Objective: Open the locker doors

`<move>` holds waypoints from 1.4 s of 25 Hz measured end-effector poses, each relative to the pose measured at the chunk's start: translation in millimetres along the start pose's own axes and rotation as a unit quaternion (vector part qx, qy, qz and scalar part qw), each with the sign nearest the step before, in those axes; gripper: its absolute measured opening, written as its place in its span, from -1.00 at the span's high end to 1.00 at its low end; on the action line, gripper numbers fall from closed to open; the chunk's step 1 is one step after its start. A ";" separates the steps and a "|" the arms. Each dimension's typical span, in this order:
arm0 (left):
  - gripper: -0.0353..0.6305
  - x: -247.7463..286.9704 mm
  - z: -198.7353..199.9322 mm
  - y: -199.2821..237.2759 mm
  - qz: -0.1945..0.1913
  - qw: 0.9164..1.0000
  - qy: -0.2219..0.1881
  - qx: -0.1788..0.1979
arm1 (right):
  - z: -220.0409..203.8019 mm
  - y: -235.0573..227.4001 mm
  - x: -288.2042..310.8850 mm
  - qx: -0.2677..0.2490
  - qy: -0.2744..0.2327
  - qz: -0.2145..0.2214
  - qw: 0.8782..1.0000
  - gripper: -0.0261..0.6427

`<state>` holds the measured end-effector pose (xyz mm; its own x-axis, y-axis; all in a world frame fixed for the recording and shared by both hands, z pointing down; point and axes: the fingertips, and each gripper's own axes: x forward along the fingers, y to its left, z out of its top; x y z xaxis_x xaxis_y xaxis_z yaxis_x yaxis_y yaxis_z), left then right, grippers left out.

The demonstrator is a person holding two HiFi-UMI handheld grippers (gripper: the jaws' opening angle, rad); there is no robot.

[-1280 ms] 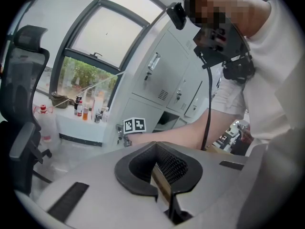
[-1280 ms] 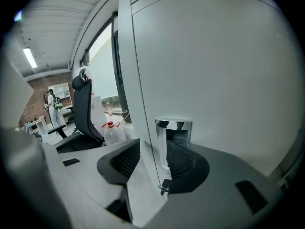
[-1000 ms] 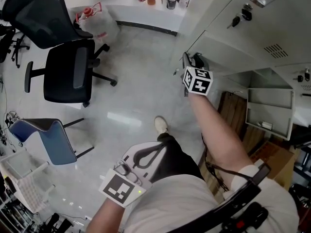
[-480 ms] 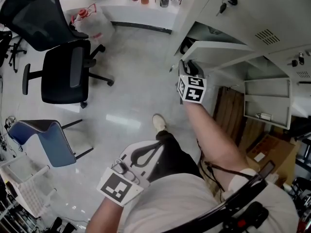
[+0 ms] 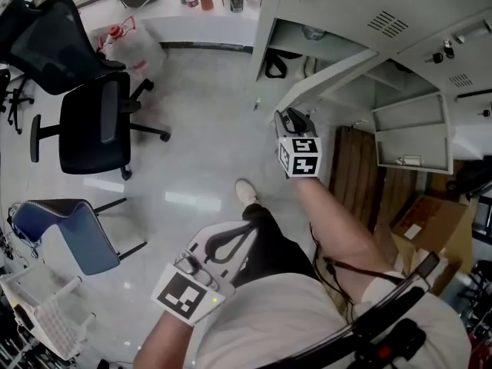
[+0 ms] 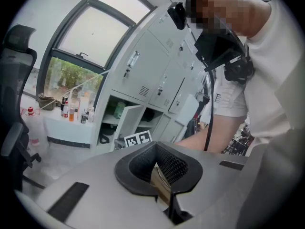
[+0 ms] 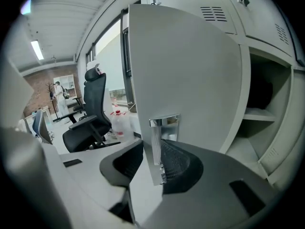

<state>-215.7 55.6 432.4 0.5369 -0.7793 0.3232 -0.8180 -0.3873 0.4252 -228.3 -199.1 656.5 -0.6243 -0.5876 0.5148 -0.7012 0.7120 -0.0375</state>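
Pale grey locker door [image 5: 338, 75] half open; neighbouring door [image 5: 407, 133] wide open

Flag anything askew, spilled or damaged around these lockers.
Nothing stands out. One locker door is swung out, and a second door lower to its right hangs open, which fits the task. No spill or damage shows on the floor.

The right claw [image 5: 289, 118], its jaws just closed in, grips the edge of the half-open locker door [image 5: 338, 71].
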 end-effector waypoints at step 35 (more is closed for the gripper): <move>0.86 -5.4 -10.7 -101.1 -0.065 0.995 0.018 0.067 | -93.3 -121.1 -153.1 -0.004 0.054 -0.067 0.996 0.78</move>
<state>-133.7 104.2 396.6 0.6457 -0.7004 0.3043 -0.7596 -0.5482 0.3499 -15.6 -159.5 662.1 -0.4843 -0.6331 0.6039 -0.7725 0.6334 0.0444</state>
